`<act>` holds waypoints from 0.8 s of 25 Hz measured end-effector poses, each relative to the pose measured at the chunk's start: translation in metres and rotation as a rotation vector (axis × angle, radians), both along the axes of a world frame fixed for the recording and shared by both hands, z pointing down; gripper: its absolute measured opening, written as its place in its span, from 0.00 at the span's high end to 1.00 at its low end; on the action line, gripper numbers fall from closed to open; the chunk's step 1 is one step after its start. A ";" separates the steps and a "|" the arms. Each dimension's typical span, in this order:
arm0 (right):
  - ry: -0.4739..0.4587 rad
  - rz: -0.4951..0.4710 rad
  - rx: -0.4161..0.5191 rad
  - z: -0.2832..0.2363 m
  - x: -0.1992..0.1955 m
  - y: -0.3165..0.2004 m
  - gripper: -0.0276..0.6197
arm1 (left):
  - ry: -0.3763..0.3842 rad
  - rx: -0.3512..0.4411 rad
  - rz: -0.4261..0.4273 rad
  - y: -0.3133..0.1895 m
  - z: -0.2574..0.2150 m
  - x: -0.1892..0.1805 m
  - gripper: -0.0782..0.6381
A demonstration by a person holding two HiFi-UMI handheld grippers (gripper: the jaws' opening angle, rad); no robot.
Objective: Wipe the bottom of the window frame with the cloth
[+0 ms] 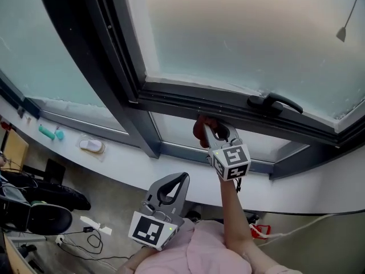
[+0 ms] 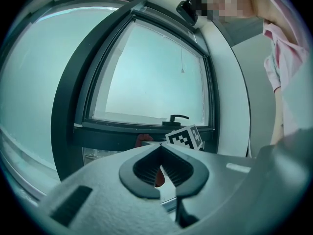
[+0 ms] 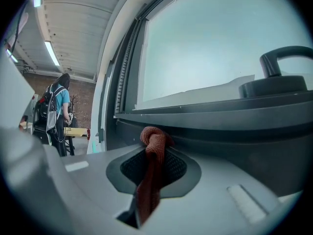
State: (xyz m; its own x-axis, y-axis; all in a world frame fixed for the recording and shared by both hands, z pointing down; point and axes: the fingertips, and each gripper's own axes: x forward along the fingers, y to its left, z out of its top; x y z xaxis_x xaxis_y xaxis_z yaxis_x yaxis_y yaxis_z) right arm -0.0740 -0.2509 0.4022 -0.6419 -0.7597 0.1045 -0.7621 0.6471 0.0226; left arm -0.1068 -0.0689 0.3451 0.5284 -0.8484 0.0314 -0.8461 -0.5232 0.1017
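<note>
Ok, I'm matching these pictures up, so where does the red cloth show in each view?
Head view: cloth at centre, in the right gripper, at the window frame.
Left gripper view: cloth lower centre, just above the left gripper.
Right gripper view: cloth centre, clamped between the jaws.
Shared landmark: window handle, above-right of the cloth everywhere.

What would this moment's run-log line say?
right gripper: shut on red cloth | cloth: at window frame bottom rail | left gripper: shut, empty, held low
</note>
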 end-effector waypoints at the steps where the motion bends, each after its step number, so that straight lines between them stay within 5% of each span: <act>1: 0.002 0.002 -0.001 0.000 0.002 0.000 0.88 | 0.007 0.013 0.004 0.001 -0.002 0.004 0.89; 20: -0.031 0.085 0.048 -0.010 0.052 0.006 0.88 | -0.023 0.008 0.029 0.010 -0.002 0.016 0.89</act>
